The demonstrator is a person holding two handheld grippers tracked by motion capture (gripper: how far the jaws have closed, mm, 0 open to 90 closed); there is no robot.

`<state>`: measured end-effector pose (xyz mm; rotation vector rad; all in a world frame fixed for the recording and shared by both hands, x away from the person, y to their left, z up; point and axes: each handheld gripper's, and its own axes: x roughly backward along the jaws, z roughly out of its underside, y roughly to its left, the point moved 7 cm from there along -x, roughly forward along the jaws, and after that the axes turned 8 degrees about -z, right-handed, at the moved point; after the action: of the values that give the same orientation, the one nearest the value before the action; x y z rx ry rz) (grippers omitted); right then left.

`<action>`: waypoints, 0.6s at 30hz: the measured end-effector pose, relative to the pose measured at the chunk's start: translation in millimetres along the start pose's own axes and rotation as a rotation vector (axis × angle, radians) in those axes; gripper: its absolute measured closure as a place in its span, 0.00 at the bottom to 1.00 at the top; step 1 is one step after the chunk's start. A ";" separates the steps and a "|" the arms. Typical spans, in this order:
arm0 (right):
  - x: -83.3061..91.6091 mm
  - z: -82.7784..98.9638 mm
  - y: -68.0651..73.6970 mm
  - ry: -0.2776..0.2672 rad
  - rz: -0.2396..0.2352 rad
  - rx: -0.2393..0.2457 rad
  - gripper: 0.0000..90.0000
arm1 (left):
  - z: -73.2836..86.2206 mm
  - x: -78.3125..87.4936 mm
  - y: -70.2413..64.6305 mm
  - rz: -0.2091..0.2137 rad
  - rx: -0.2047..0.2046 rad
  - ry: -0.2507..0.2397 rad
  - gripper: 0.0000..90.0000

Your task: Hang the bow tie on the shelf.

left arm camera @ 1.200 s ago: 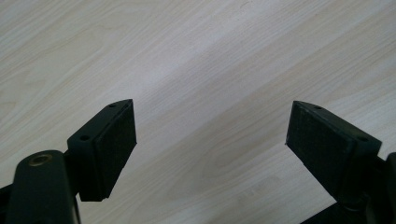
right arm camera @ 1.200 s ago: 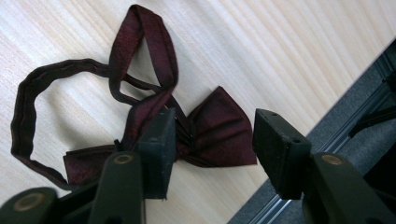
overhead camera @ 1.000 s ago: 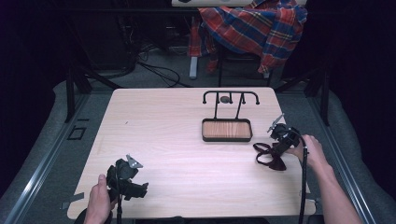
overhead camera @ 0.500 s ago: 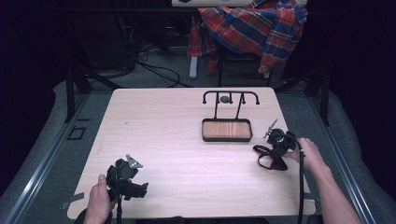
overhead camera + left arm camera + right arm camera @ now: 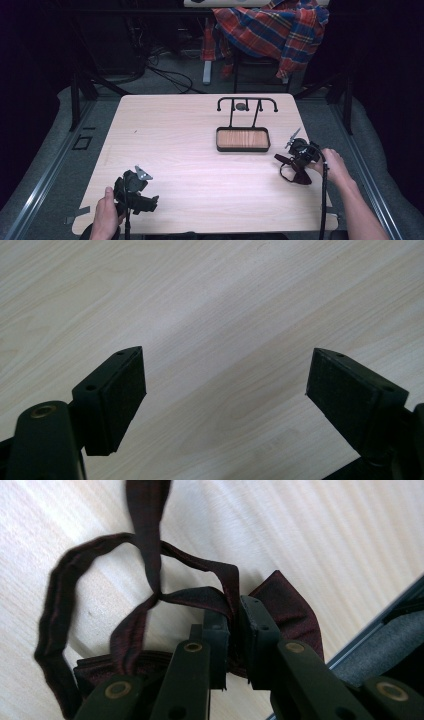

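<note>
Two grippers sit at opposite sides of the pale wooden table (image 5: 200,150). Since a second ago the right gripper (image 5: 300,152) has slid a little nearer the person, dragging the dark maroon bow tie (image 5: 292,167) with it; the left gripper (image 5: 135,192) has not stirred. Close up, the right gripper view shows its jaws pinched almost together on the tie's centre, strap (image 5: 65,605) looped across the wood. The left gripper view shows jaws spread wide over bare tabletop. Beyond them, the black-rimmed tray (image 5: 243,139) under its wire stand (image 5: 246,105) holds nothing I can make out.
</note>
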<state>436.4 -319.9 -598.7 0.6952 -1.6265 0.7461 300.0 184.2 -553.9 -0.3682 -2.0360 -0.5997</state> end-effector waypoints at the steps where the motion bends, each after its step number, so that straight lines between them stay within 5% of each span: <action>1: 5.8 0.1 -1.9 0.004 0.014 0.003 0.92 | -0.1 0.0 0.2 -0.003 -0.003 -0.001 0.18; 7: 19.8 -4.3 -0.4 -0.066 0.043 -0.037 0.92 | -0.1 0.0 -0.5 -0.002 0.001 -0.002 0.18; 8: 17.8 -6.9 2.3 -0.124 0.045 -0.073 0.92 | -0.2 -0.2 -0.2 -0.005 -0.002 -0.002 0.18; 10: 26.2 -7.5 0.3 -0.103 0.071 -0.061 0.92 | -0.2 -0.3 -0.6 -0.002 -0.002 -0.001 0.18; 18: 45.1 -16.2 -1.9 -0.163 0.110 -0.111 0.92 | -0.2 -0.3 -0.5 -0.002 -0.001 -0.001 0.18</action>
<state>440.2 -310.5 -551.8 0.6026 -1.8523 0.6863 300.0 183.7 -554.2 -0.3666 -2.0376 -0.6017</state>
